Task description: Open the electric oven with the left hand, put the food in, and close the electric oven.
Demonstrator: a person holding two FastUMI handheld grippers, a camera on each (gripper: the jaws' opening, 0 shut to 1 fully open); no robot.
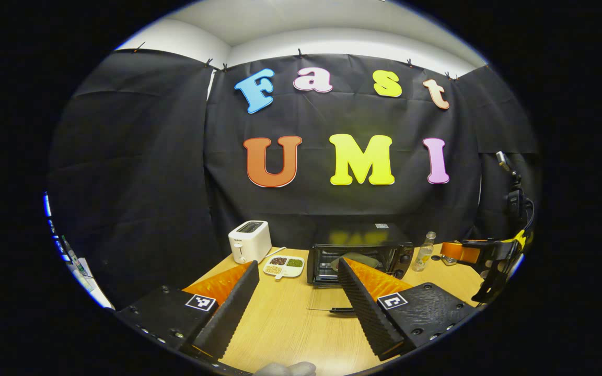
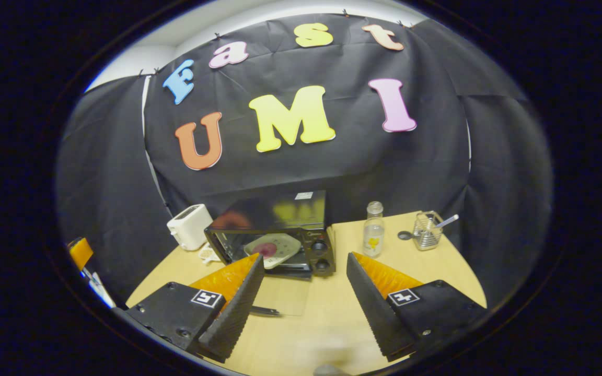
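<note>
The oven [image 2: 275,235] stands at the table's [image 2: 322,324] far edge, door [image 2: 285,295] folded flat onto the wood, a plate [image 2: 272,249] of food inside. Both grippers, left [image 1: 296,308] and right [image 2: 303,308], hover before it with fingers spread apart, holding nothing. A toaster [image 1: 249,241] sits beside the oven.

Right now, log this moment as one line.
oven: door down | plate of food: inside | left tool: open | right tool: open
</note>
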